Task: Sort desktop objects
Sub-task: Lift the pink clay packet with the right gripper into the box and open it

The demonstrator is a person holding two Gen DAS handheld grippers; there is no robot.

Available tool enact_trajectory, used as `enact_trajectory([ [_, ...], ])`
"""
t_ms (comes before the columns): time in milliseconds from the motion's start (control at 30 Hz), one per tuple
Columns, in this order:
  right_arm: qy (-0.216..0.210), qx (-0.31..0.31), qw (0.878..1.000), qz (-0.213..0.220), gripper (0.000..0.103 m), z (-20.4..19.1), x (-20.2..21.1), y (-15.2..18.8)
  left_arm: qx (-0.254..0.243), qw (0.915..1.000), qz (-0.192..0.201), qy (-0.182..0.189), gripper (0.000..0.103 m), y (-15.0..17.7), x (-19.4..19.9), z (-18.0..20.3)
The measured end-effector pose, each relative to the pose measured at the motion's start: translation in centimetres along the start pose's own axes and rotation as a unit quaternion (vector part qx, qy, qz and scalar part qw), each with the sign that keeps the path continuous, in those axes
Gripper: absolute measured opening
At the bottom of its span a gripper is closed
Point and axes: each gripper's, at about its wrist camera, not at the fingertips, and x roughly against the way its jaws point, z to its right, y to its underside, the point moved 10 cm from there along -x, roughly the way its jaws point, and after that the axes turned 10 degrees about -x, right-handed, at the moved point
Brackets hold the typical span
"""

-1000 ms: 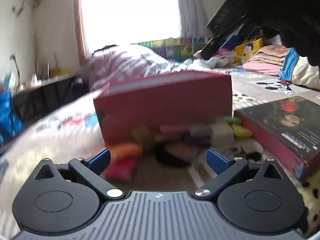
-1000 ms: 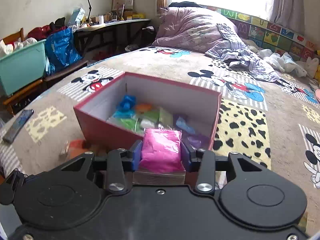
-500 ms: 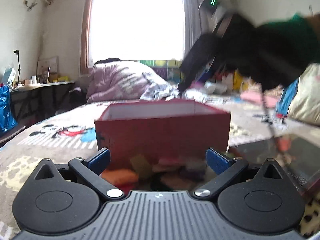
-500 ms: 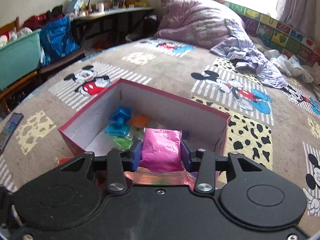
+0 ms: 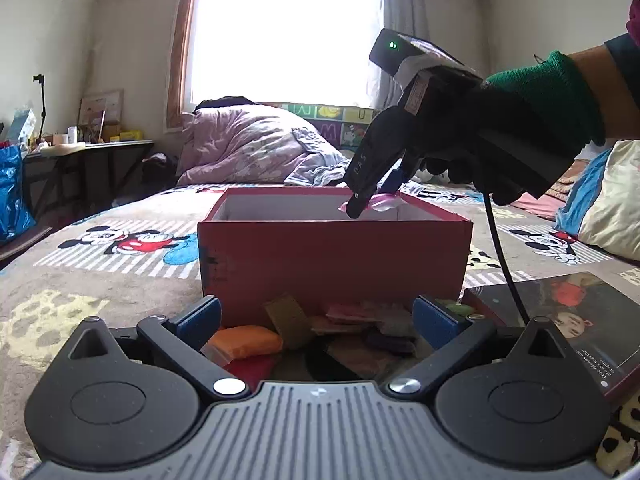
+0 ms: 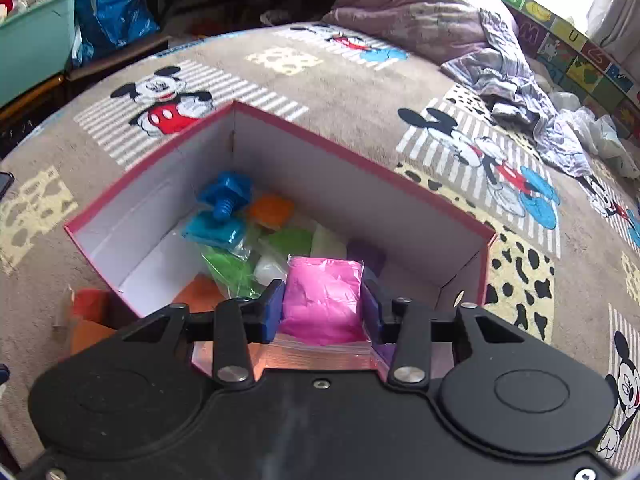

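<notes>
Pinching the pink clay-filled plastic bag [image 6: 322,300] in my right hand-held gripper [image 6: 323,310], I am hovering it over the red cardboard box [image 6: 360,168] for dropping, my left hand-held gripper [image 5: 316,316] gaping empty.

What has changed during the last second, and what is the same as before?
The right gripper carried the pink packet forward over the open red box. The left gripper levelled out. The packet remains clamped; the left gripper remains open and empty.

Daylight floods from the blown-out window [image 5: 286,32], backlighting the room. Both views are sharp, with fisheye bending and dark corners at the edges.
</notes>
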Motion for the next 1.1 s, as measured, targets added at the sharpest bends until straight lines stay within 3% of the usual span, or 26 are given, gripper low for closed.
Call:
enact_trajectory([
  [767, 0.004, -0.023, 0.998, -0.052, 0.042, -0.2, -4.5, 0.7, 0.005, 0.9997, -0.024, 0.003, 0.103, 1.0, -0.6, 0.1],
  [933, 0.003, -0.034, 0.998, -0.048, 0.057, 0.2, -4.2, 0.8, 0.004, 0.9997, -0.026, 0.003, 0.103, 1.1, -0.7, 0.1],
  [1100, -0.004, -0.053, 0.998, -0.036, 0.058, 0.8, -3.0, 0.8, 0.007, 0.9995, -0.031, 0.003, 0.103, 1.3, -0.9, 0.0],
])
